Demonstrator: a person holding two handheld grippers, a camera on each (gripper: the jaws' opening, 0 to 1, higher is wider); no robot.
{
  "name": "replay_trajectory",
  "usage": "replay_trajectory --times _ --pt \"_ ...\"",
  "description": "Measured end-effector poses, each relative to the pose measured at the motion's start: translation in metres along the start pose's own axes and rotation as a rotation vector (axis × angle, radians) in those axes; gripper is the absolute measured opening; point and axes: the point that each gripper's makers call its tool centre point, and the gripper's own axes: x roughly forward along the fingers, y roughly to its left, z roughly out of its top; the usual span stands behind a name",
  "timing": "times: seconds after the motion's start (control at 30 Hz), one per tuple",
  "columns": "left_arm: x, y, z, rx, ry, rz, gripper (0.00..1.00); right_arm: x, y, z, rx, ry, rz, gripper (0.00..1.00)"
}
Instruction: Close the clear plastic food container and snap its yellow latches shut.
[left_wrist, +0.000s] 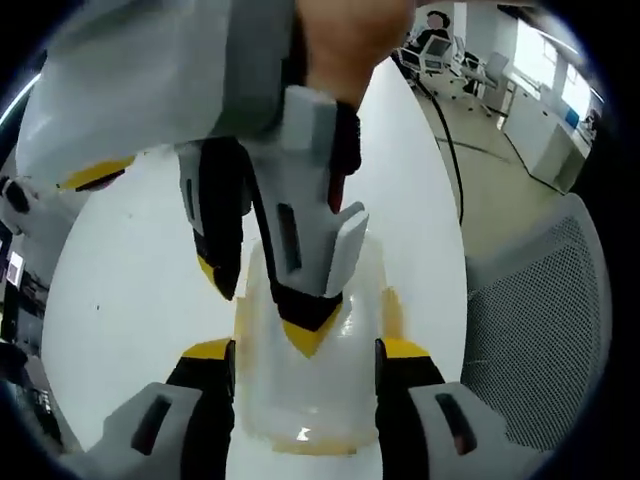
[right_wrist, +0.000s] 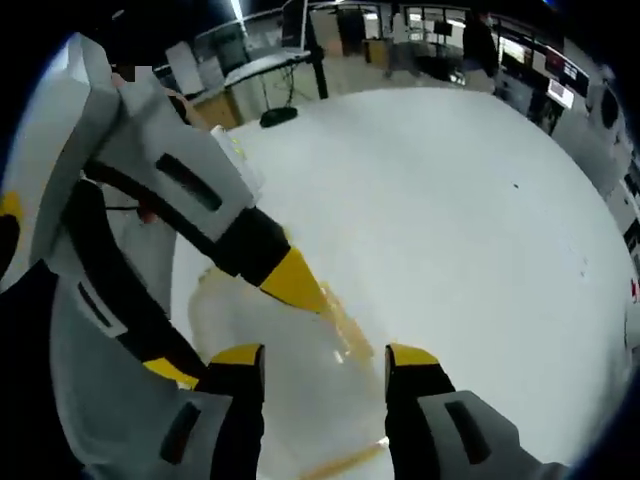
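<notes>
The clear plastic container (left_wrist: 300, 395) sits on the white table (left_wrist: 130, 300), directly between the wide-apart jaws of my left gripper (left_wrist: 305, 385), which stand close to its side walls. A yellow latch (left_wrist: 392, 312) shows on its right side. My right gripper (left_wrist: 268, 308) comes down from above, open, with one yellow-tipped jaw resting on the lid and the other outside the container's left wall. In the right gripper view, the container (right_wrist: 310, 385) lies under my open right gripper (right_wrist: 322, 378), a yellow latch (right_wrist: 345, 335) runs along its edge, and the left gripper (right_wrist: 232, 325) straddles it from the left.
A grey mesh chair back (left_wrist: 535, 330) stands just past the table's right edge. A black cable (left_wrist: 450, 150) crosses the floor beyond. Desks and office chairs (left_wrist: 470, 65) are far off. Bare white tabletop (right_wrist: 470, 220) stretches away on the right.
</notes>
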Motion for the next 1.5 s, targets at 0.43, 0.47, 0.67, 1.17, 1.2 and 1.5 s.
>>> replay_trajectory --times 0.43,0.47,0.67,1.17,1.2,1.5 --pt "0.011 -0.023 -0.009 0.061 0.057 0.005 0.61 0.000 0.000 0.000 0.065 -0.030 0.009 0.43" --pt "0.011 -0.020 -0.009 0.054 0.062 0.013 0.61 0.001 0.000 -0.001 0.067 -0.029 0.010 0.43" --pt "0.010 -0.015 -0.013 0.037 0.078 0.039 0.61 -0.001 0.001 0.001 0.019 0.009 0.011 0.43" --pt "0.018 -0.013 -0.012 0.037 0.130 0.120 0.64 0.005 0.011 0.003 -0.253 0.153 0.187 0.42" --pt "0.018 -0.013 -0.012 0.026 0.133 0.123 0.64 0.006 0.012 0.003 -0.245 0.160 0.198 0.42" --pt "0.023 -0.011 -0.015 0.013 0.156 0.175 0.69 0.009 0.013 0.002 -0.259 0.202 0.292 0.44"
